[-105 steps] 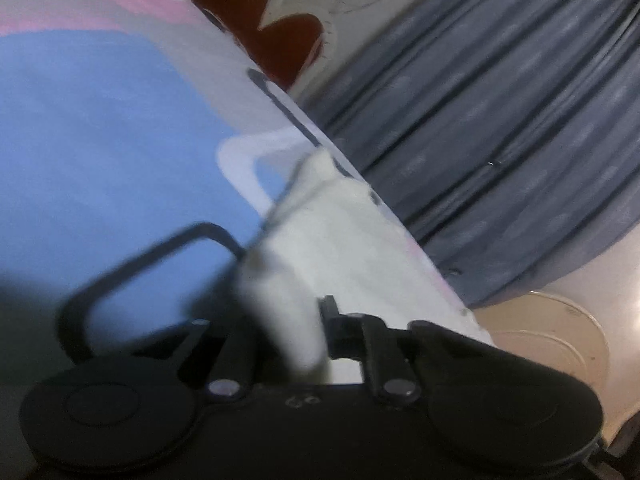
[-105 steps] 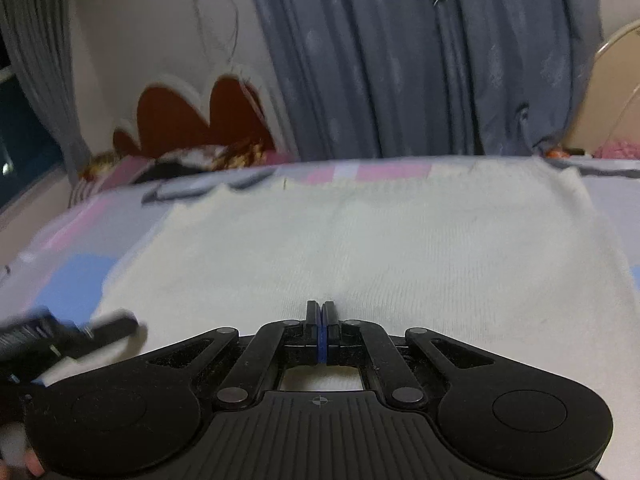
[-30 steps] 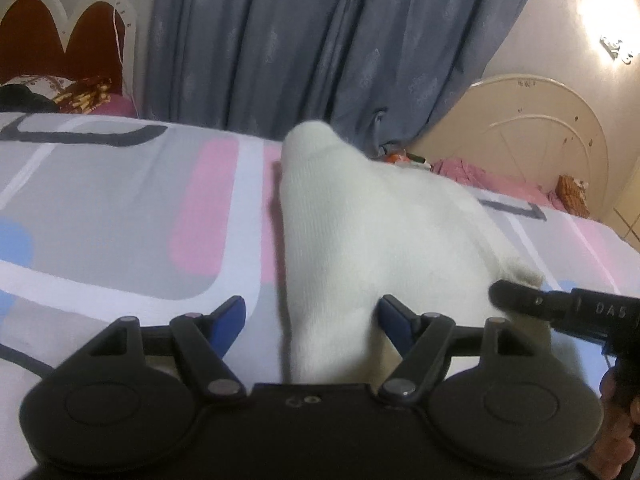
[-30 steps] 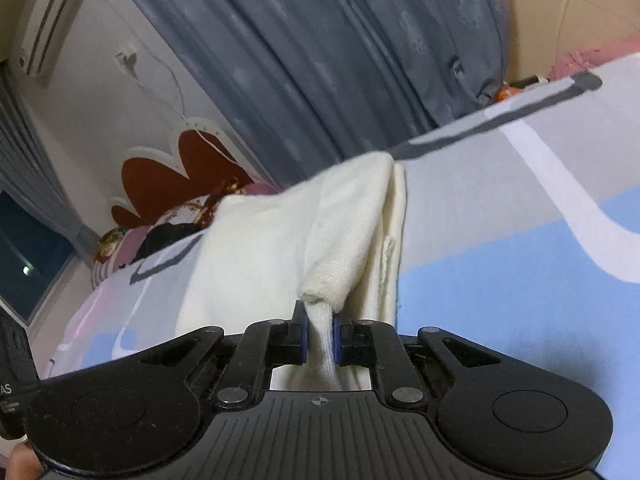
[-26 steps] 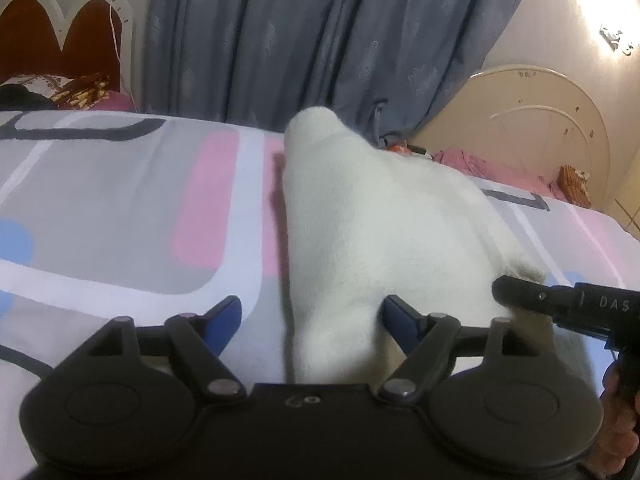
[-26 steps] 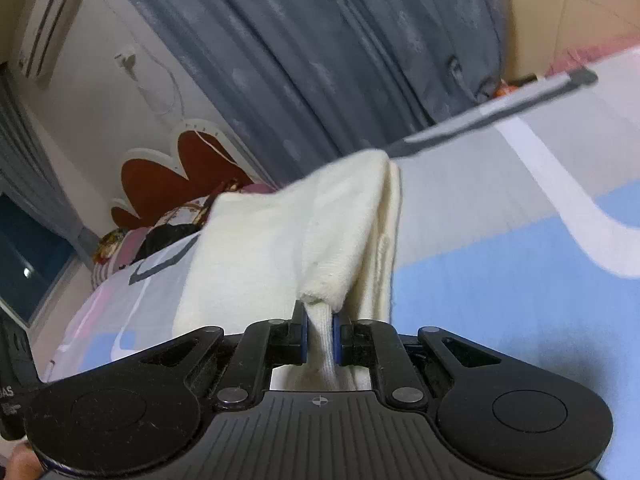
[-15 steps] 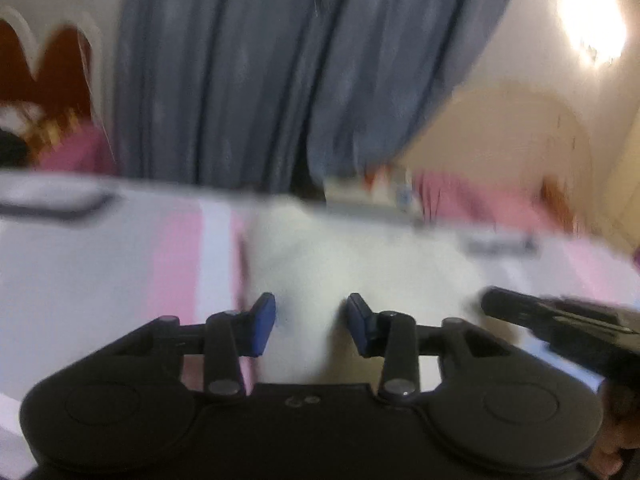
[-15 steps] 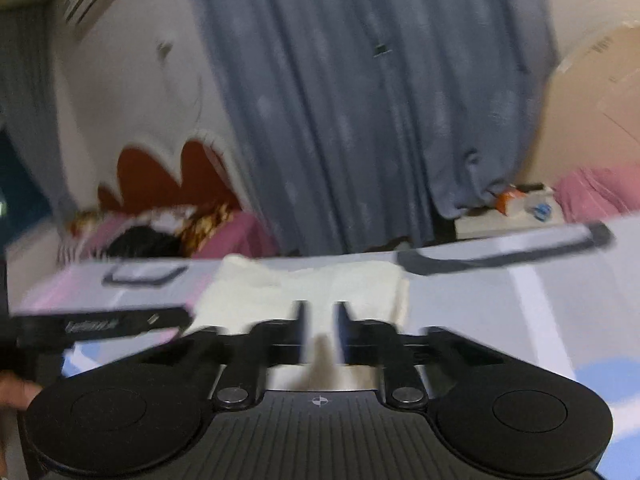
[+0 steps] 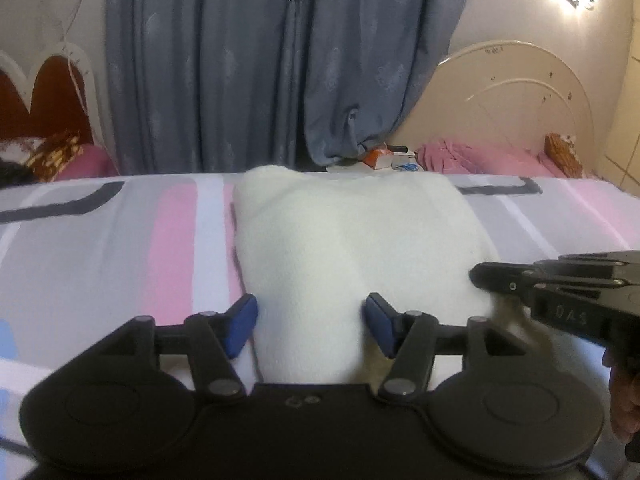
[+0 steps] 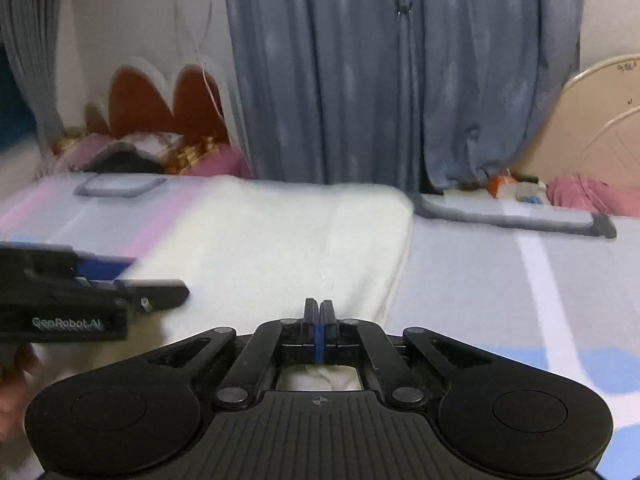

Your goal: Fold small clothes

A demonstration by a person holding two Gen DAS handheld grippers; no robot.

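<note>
Cream garment (image 9: 352,248) folded on striped bedsheet (image 9: 120,240) | blue-grey curtain (image 9: 280,60) behind | left hand-held gripper (image 9: 312,324) spread | right hand-held gripper (image 10: 319,314) clenched, empty

Grey-blue curtains (image 9: 280,68) hang at the far wall between a scalloped red headboard (image 10: 160,104) and a cream headboard (image 9: 516,100).

left tool (image 9: 311,324) spread wide, over folded cream garment (image 9: 352,240)

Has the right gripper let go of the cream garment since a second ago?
Yes. The right gripper is shut empty, and the cream garment lies flat on the bedspread instead of rising toward the curtain.
</note>
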